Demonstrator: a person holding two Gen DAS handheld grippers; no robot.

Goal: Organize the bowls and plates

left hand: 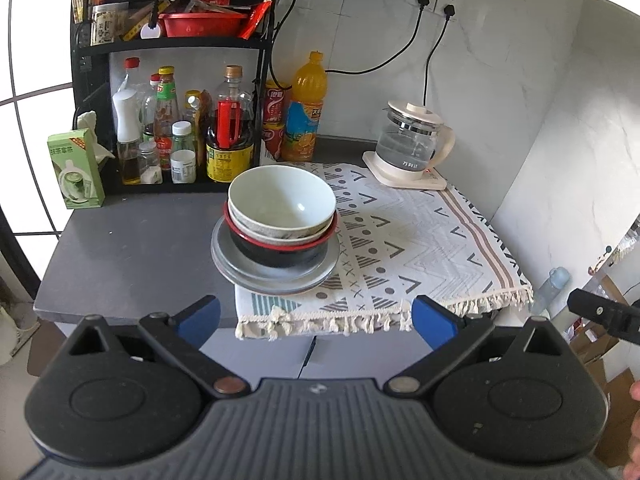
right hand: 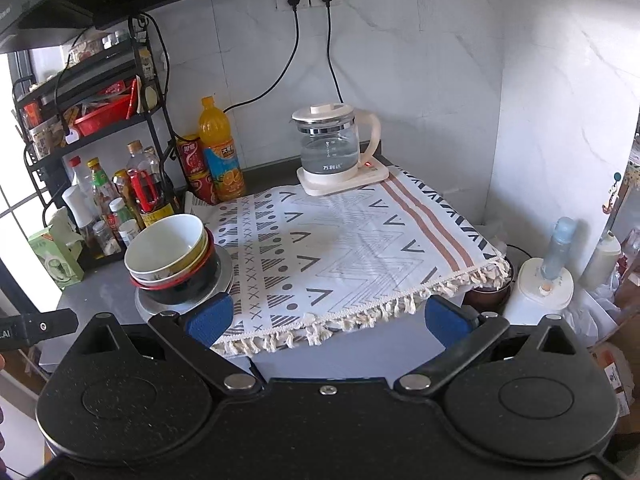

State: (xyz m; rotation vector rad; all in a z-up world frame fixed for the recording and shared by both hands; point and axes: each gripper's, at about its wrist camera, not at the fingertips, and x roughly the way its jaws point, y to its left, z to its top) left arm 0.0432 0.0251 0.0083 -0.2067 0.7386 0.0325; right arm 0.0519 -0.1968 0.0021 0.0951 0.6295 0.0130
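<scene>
We see bowls (left hand: 282, 208) nested on plates (left hand: 276, 268) beyond our left gripper (left hand: 316, 318) and right gripper (right hand: 328, 320); all fingers wide open, empty, because stacking looks finished.

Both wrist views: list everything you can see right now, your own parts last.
bowls: three nested, white on top, black with red rim lowest, on the plates
plates: at least two, grey, counter's front, partly on the cloth
cloth: one, white, patterned, fringed, over the counter
kettle: one, glass and cream, back right on the cloth
juice bottle: one, orange, by the rack
rack: one, black, back left, holding condiment bottles
tissue box: one, green, far left
left gripper: open, empty
right gripper: open, empty
</scene>
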